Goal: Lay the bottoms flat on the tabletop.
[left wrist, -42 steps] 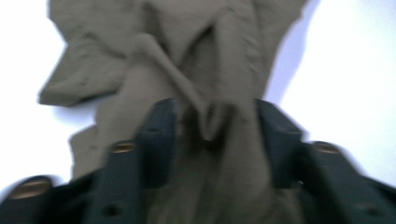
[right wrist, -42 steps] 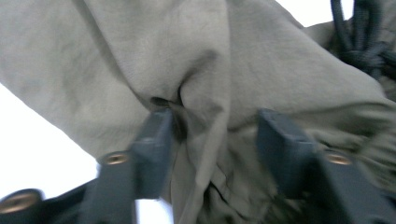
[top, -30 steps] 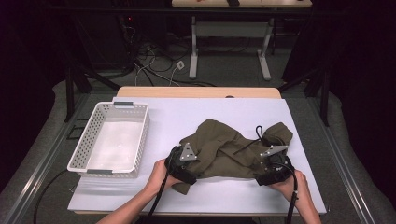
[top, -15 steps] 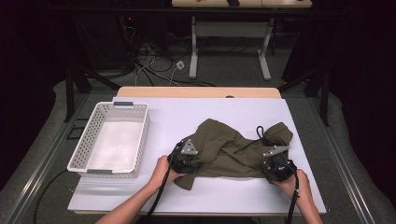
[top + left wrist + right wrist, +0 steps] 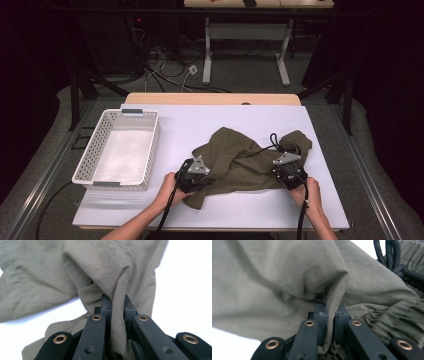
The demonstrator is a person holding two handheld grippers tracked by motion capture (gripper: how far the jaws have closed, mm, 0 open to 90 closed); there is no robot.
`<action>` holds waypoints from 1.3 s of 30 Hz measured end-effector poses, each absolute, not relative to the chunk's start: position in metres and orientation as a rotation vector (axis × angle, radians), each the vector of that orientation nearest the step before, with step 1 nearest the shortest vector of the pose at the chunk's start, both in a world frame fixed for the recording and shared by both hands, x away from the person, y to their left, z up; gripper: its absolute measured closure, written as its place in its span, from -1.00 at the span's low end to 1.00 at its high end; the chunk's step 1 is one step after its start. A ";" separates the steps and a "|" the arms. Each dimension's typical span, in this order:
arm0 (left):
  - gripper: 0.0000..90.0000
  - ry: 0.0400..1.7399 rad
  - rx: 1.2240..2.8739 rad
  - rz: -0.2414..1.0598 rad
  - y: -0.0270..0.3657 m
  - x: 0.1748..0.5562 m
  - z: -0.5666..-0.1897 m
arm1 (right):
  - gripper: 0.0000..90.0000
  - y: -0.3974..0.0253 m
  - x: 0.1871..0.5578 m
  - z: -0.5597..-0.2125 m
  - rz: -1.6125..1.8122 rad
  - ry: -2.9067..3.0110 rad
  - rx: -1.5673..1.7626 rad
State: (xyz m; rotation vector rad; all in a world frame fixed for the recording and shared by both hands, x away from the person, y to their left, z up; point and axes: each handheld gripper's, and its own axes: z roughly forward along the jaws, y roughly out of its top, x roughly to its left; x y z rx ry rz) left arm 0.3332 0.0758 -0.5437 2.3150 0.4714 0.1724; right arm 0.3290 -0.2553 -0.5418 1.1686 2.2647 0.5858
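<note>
Olive green garment (image 5: 240, 167), crumpled, on the white sheet (image 5: 240, 120) that covers the table, right of centre and toward the near edge. Spread in loose folds between 2 grippers, each held in a hand coming in from the near side.

Left gripper (image 5: 197, 172) at the garment's left near corner, jaws pressed together on a gathered fold. In the left gripper view (image 5: 117, 307), cloth (image 5: 100, 267) running down between the 2 black jaws as a narrow pleat, pinched tight, more fabric bunched beneath them and the white sheet (image 5: 185, 290) bare to the right.

Right gripper (image 5: 288, 170) at the garment's right near edge, jaws likewise clamped on cloth. In the right gripper view (image 5: 329, 310), a fold of fabric (image 5: 274, 277) squeezed between the jaws, with a gathered waistband (image 5: 397, 312) to the right and a black drawstring (image 5: 393, 255) looped at the upper right. Same black cord (image 5: 272, 142) seen from above, lying across the upper right part of the garment.

White perforated basket (image 5: 85, 157) on the left side of the table, well apart from the garment, nothing visible inside. Wooden table edge (image 5: 212, 98) along the far side. Cables (image 5: 170, 55) and a desk frame (image 5: 245, 35) on the floor beyond.
</note>
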 end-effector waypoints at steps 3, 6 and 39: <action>0.89 0.449 2.319 0.169 0.079 0.324 -0.541 | 0.89 -0.249 0.334 -0.542 0.596 2.259 1.156; 0.89 0.444 2.327 0.162 0.082 0.318 -0.541 | 0.89 -0.242 0.340 -0.542 0.610 2.264 1.136; -0.37 0.617 2.276 0.231 0.085 0.331 -0.548 | -0.33 -0.261 0.268 -0.504 0.725 2.083 1.232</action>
